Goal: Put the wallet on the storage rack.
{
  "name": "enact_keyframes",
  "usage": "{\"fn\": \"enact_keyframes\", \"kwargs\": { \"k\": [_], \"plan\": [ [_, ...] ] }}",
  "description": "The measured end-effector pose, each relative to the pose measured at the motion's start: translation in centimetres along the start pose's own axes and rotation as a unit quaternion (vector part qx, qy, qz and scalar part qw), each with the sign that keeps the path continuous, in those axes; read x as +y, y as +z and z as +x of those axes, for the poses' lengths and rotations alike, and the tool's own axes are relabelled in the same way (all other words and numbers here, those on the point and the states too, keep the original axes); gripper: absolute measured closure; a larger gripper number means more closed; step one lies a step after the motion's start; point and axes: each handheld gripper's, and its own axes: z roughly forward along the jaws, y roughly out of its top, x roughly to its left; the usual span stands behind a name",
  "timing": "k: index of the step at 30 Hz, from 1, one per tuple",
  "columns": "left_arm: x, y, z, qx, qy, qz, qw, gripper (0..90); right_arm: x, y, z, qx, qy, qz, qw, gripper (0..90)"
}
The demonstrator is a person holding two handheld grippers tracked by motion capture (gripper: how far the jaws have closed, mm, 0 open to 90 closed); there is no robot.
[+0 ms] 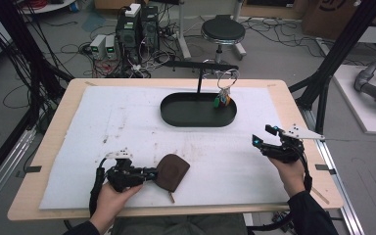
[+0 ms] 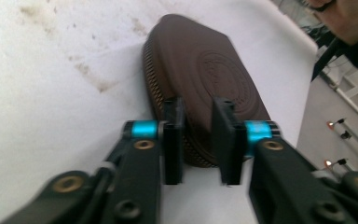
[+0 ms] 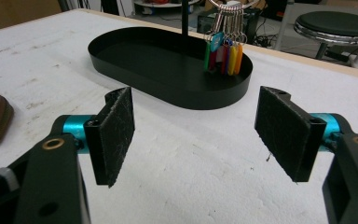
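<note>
Lying flat near the desk's (image 1: 58,161) front edge, the brown stitched leather pouch (image 1: 172,171) is pinched at its rim by the left tool (image 2: 196,140); the right tool (image 3: 200,135) gapes wide.

High view: even, diffuse overhead lighting, moderately bright; low resolution and soft throughout. The white mat (image 1: 127,127) reads slightly washed out, without hard glare. Faint, short shadows lie under the black oval tray (image 1: 176,117) and the brown pouch (image 1: 174,171). Straight frame members bow slightly near the picture's edges.

Left gripper view: noticeably blurred, most at the near fingers (image 2: 173,140) and in the background at upper right; the pouch casts a soft shadow onto the mat at its left side.

Right gripper view: sharper; the fingers (image 3: 116,133) show their pad texture, the distant stool (image 3: 338,23) is soft. Mild sheen on the tray's rim.
</note>
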Motion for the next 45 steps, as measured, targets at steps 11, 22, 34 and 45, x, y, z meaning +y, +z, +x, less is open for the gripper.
{"fn": "enact_keyframes", "kwargs": {
  "k": [11, 22, 34, 45],
  "plan": [
    [2.0, 0.1, -2.3, -0.026, 0.108, -0.036, 0.9932, 86.1, 0.0, -0.1, 0.0, -0.001, -0.003, -0.004, 1.0, 29.5],
    [3.8, 0.1, -3.5, -0.02, 0.175, -0.046, 0.9832, 86.5, 0.3, 0.1, 0.3, 0.006, -0.004, -0.009, 0.9999, 29.6],
    [4.2, 0.4, -3.9, -0.046, 0.215, -0.043, 0.9745, 86.6, 0.7, 1.3, 1.9, 0.098, -0.019, -0.011, 0.9949, 29.5],
    [4.5, 0.6, -3.8, -0.06, 0.24, -0.044, 0.9679, 86.7, 1.4, 5.0, 5.4, 0.209, -0.043, 0.013, 0.9769, 29.5]
  ]
}}
